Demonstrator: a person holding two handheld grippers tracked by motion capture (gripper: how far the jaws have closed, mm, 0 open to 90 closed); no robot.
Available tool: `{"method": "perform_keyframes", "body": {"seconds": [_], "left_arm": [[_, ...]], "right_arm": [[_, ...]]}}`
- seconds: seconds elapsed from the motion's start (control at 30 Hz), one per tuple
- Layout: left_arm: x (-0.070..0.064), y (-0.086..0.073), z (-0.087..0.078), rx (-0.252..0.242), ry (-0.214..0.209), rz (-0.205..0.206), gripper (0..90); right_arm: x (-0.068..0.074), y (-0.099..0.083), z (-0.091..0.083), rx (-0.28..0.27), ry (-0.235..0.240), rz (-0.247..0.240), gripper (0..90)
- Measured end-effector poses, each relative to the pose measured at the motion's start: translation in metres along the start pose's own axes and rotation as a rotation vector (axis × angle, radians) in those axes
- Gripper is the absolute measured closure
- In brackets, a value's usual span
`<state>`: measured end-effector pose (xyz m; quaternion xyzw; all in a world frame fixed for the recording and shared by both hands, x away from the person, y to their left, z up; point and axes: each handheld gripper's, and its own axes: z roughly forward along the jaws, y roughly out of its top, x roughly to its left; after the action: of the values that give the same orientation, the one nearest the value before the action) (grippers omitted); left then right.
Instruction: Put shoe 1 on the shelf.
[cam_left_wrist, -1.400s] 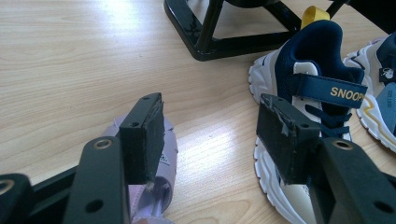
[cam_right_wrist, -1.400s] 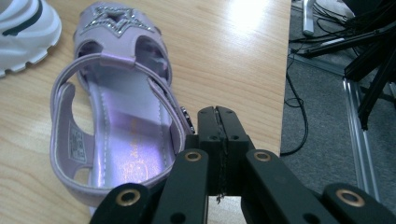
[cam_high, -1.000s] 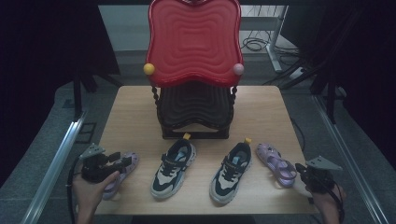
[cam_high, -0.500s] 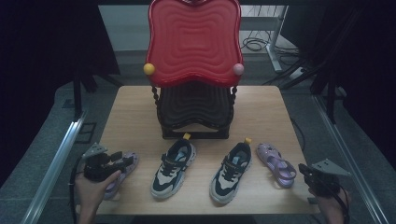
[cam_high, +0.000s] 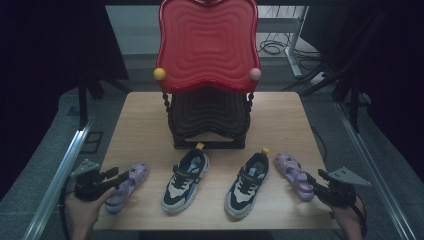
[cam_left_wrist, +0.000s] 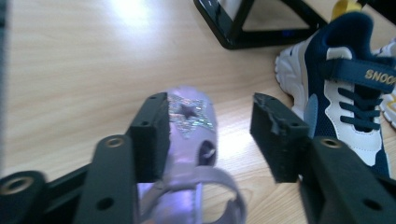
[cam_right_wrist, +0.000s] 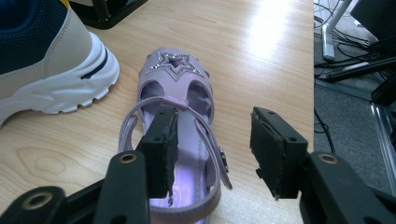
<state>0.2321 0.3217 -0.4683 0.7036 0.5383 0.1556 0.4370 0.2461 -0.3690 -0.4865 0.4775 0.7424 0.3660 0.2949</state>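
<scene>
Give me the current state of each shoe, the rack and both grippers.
Left gripper: open, jaws astride the left purple sandal.
Right gripper: open, over the right purple sandal.
Left purple sandal: flat on table, not lifted.
Right purple sandal: flat on table, strap fastened.
Two navy sneakers: upright, side by side, untouched.
Red-topped rack: upright, lower shelf empty.

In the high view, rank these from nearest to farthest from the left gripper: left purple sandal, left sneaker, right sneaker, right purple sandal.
1. left purple sandal, at the left gripper jaws.
2. left sneaker, left of centre.
3. right sneaker, right of centre.
4. right purple sandal, far right.
</scene>
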Motion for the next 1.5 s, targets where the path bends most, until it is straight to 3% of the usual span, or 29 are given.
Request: {"method": "perform_keyframes", "body": {"seconds": [0.13, 0.3, 0.47, 0.77, 1.07, 1.27, 1.5], "left_arm": [[0.007, -0.004, -0.013, -0.008, -0.024, 0.016, 55.7], [0.004, -0.010, -0.014, 0.034, -0.034, 0.047, 59.3], [0.000, -0.018, -0.012, 0.080, -0.050, 0.056, 60.3], [-0.007, -0.023, -0.012, 0.131, -0.057, 0.082, 60.8], [-0.014, -0.027, 0.008, 0.252, -0.018, 0.143, 64.5], [-0.014, -0.029, 0.015, 0.265, -0.019, 0.151, 66.4], [-0.017, -0.030, 0.019, 0.269, -0.046, 0.160, 79.0]], "right_arm": [[-0.002, 0.000, 0.000, -0.001, -0.006, 0.002, 50.5], [-0.003, 0.001, -0.002, -0.006, -0.015, 0.016, 50.0], [-0.005, 0.002, -0.003, -0.030, 0.016, 0.068, 49.9], [-0.006, 0.000, 0.001, -0.012, 0.008, 0.082, 49.4], [-0.006, 0.000, 0.002, -0.018, 0.025, 0.091, 48.8], [-0.005, 0.000, 0.003, -0.012, 0.025, 0.093, 48.7], [-0.003, -0.001, 0.006, 0.000, 0.032, 0.086, 48.5]]}}
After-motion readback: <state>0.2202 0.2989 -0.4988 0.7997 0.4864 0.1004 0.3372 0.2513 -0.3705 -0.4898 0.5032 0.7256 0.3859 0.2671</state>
